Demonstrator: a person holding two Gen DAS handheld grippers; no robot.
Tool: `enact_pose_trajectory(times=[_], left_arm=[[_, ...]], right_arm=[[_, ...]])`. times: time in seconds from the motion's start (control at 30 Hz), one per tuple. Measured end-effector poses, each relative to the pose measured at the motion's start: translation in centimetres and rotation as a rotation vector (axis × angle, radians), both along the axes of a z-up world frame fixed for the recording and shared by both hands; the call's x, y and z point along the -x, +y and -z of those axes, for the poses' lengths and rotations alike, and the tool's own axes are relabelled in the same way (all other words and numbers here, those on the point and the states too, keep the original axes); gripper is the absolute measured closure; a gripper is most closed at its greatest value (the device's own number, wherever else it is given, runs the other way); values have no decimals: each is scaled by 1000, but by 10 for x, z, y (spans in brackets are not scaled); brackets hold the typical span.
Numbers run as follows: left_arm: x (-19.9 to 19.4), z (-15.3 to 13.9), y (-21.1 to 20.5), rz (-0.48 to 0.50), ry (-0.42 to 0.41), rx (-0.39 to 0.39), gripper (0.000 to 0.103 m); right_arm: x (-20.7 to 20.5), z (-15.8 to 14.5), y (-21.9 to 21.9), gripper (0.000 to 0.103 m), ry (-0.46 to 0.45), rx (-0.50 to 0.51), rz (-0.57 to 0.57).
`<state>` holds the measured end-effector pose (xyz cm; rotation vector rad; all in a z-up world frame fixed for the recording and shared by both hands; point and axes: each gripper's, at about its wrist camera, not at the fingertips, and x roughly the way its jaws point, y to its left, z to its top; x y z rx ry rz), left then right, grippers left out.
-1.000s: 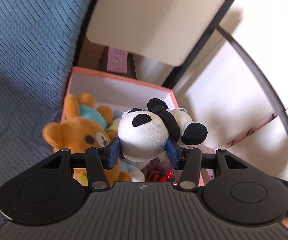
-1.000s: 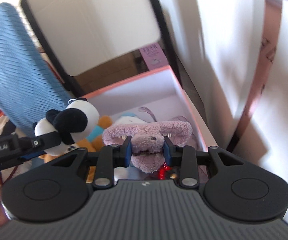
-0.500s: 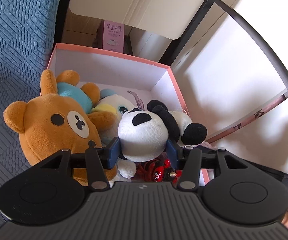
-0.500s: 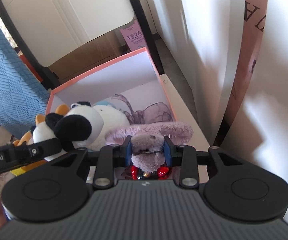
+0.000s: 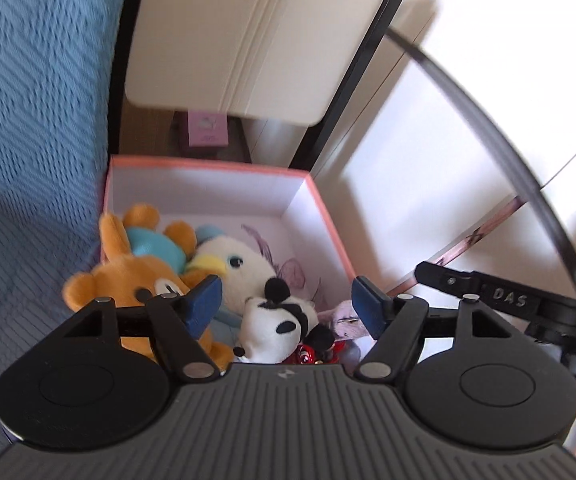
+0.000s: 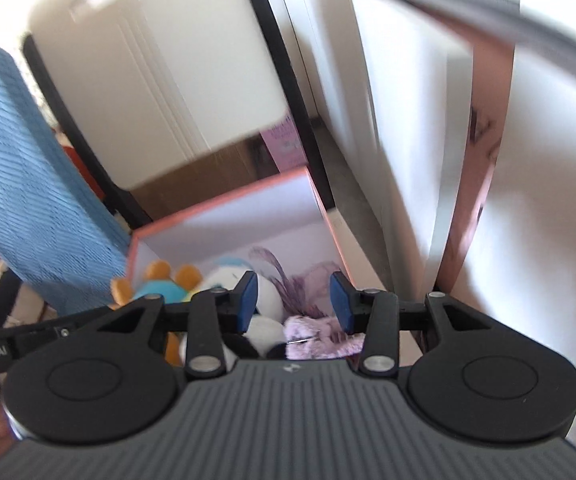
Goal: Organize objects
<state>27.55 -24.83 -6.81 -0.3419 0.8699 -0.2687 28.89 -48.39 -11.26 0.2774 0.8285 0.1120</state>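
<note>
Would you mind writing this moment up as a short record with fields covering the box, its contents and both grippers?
container: pink-rimmed box, open top, white inside
contents: orange bear, white duck plush, panda plush, purple plush, small red item
left gripper: jaws have just been opening; panda plush lies below them, free of the pads
right gripper: jaws have just been opening; purple plush lies below them, untouched by the pads
beside box: blue fabric
</note>
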Motion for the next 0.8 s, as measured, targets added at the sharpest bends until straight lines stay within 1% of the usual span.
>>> enact_pose_trajectory(times=[0.2,0.4,0.53,0.63,0.8], left_arm=[[29,-43,25,1,-70,12,26],[68,-72,50,21,-119,7,26],[94,-84,66,34,-140,20,26],[113,-91,74,51,-157,12,26],[141,-95,86,76,-174,18,26]], right_arm=[[32,-52,14,60,-84,-3,-15],[76,-87,33,60,-135,-5,-43],[102,-99,47,60,-149,-12,-43],[125,-105,58,60,-156,-15,-42],[153,-99,76,60,-143,-24,-41]])
